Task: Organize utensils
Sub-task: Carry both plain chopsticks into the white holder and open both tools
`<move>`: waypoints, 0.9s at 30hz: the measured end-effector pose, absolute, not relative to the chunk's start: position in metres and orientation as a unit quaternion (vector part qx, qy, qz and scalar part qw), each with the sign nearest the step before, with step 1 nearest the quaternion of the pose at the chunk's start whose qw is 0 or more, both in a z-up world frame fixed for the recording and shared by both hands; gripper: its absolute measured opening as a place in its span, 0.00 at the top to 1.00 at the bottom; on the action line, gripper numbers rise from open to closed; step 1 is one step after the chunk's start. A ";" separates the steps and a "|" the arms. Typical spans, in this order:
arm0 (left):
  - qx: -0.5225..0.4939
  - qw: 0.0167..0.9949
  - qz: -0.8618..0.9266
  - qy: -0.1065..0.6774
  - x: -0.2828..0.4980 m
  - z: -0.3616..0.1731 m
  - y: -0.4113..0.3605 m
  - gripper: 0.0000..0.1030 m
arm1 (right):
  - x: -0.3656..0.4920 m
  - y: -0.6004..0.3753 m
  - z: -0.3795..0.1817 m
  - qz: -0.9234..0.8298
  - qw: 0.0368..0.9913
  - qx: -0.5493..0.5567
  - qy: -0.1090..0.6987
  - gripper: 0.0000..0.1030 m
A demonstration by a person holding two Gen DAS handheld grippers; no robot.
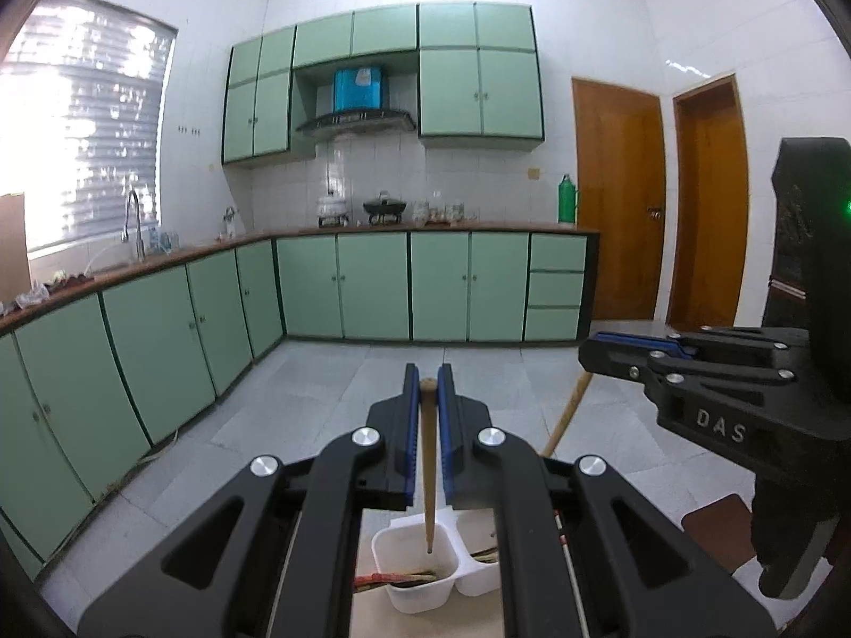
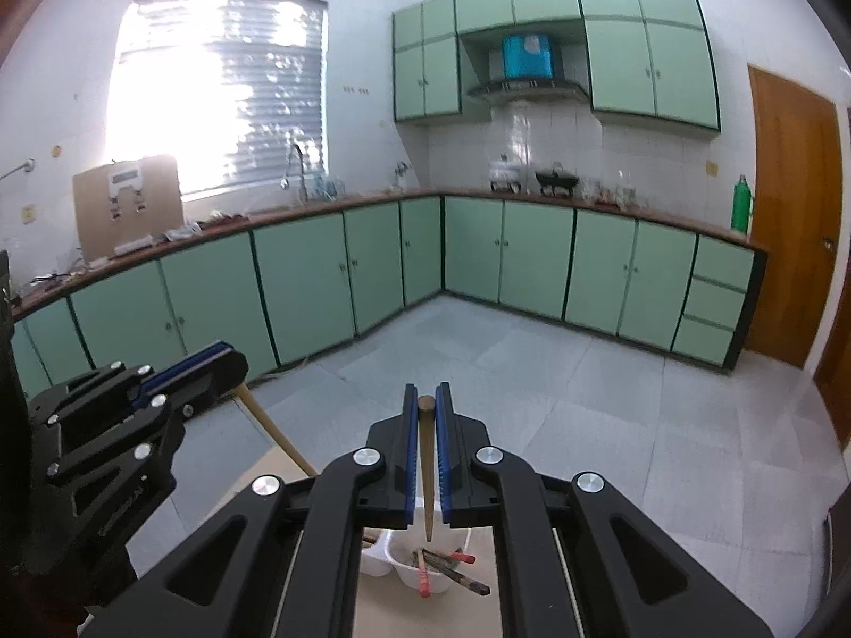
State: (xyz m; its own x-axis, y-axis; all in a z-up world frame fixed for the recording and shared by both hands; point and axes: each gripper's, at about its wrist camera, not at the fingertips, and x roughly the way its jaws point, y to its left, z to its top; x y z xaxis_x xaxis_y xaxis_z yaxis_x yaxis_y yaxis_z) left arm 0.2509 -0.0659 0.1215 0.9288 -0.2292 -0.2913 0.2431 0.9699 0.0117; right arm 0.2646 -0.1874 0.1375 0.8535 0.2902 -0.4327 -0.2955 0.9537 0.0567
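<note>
Both tongs are raised side by side over the desk (image 2: pixel 372 606), each clamped tight on one wooden chopstick. The left tongs (image 1: pixel 428 380) hold their chopstick (image 1: pixel 428 457) tip down above the near-left cup of the white divided holder (image 1: pixel 415 585). The right tongs (image 2: pixel 425 399) hang theirs (image 2: pixel 427 473) over the cup (image 2: pixel 425 579) holding several other sticks. Past the desk's far edge the grey tiled floor (image 2: pixel 611 399) runs open to the green cabinets (image 2: pixel 532 260).
</note>
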 end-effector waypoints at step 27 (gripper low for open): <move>0.027 0.979 -0.107 0.172 0.248 0.100 -0.042 0.48 | 0.252 -0.218 0.112 0.103 0.967 0.004 0.232 0.39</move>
